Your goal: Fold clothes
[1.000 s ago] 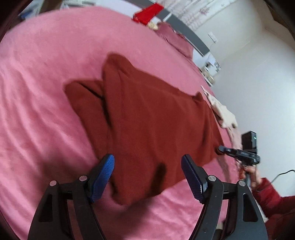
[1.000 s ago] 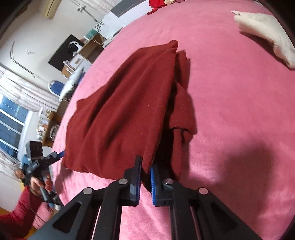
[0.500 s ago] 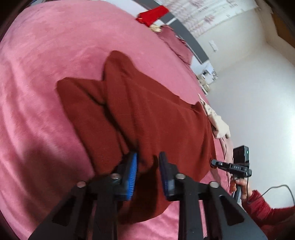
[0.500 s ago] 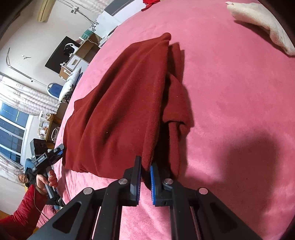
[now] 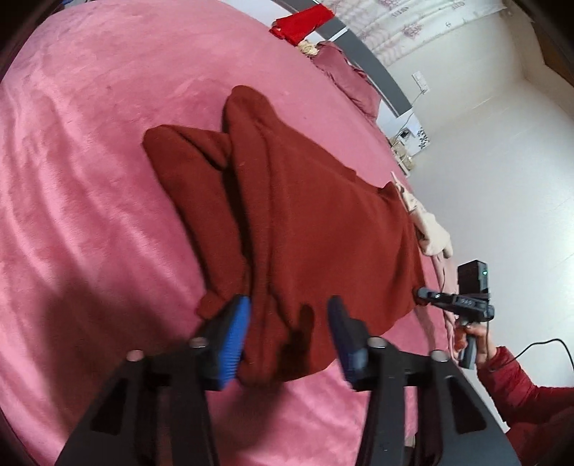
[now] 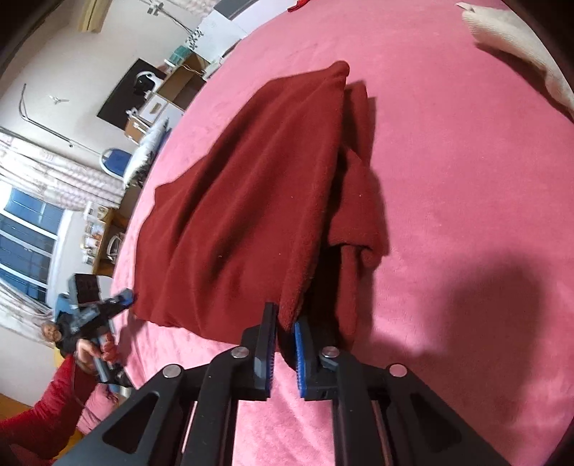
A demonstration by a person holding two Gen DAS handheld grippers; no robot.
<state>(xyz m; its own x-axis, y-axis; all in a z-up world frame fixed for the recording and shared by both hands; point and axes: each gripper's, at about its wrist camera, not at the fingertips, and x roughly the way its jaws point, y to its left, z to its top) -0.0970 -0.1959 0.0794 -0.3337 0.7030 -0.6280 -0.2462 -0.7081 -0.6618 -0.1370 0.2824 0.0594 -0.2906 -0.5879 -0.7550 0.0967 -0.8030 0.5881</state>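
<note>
A dark red fleece garment lies partly folded on the pink bedspread, one side doubled over the other. My left gripper straddles its near hem; the jaws are opening and the blue pads stand clear of the cloth between them. In the right wrist view the same garment stretches away from my right gripper. Its jaws are opening a little, with the hem's corner hanging loose in the narrow gap. A hand in a red sleeve holds the right gripper at the garment's far corner.
A cream garment lies beyond the red one, seen also at the top right. A pink pillow and a bright red item sit at the bed's head. Boxes, a blue chair and a window stand beyond the bed edge.
The left jaws closed on the near hem half a second ago and have now spread apart again. The right jaws, shut on the hem before, have parted slightly. The garment has hardly shifted.
</note>
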